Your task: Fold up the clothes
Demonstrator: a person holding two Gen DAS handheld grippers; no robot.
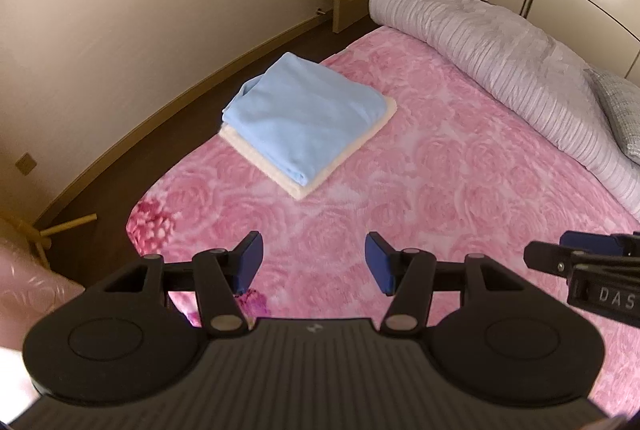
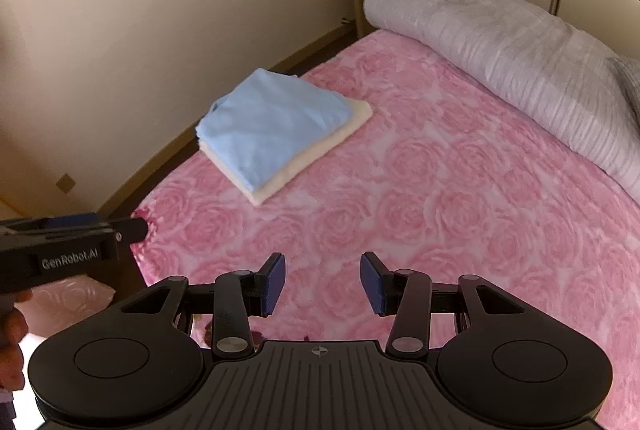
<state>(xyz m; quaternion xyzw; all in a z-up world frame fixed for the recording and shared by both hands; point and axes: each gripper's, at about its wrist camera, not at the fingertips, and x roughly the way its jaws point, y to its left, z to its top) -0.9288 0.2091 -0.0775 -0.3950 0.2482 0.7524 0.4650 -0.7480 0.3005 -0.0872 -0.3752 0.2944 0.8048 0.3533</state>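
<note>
Pink rose bedspread (image 1: 420, 166) fills my view; the folded blue cloth (image 1: 304, 114) lies stacked on a cream one (image 1: 260, 160) ahead, left of both grippers. My left gripper (image 1: 314, 262) and right gripper (image 2: 322, 284) hang open, empty; left is nearer.

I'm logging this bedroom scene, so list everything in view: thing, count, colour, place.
folded blue garment: one, light blue, top of the stack.
folded cream garment: one, cream, under the blue one.
bedspread: one, pink rose pattern, covering the bed.
rolled duvet: one, pale lilac, far side of the bed.
pillow: one, grey, right edge.
left tool: one, black with blue pads, open, empty.
right tool: one, same colours, open, empty.
</note>
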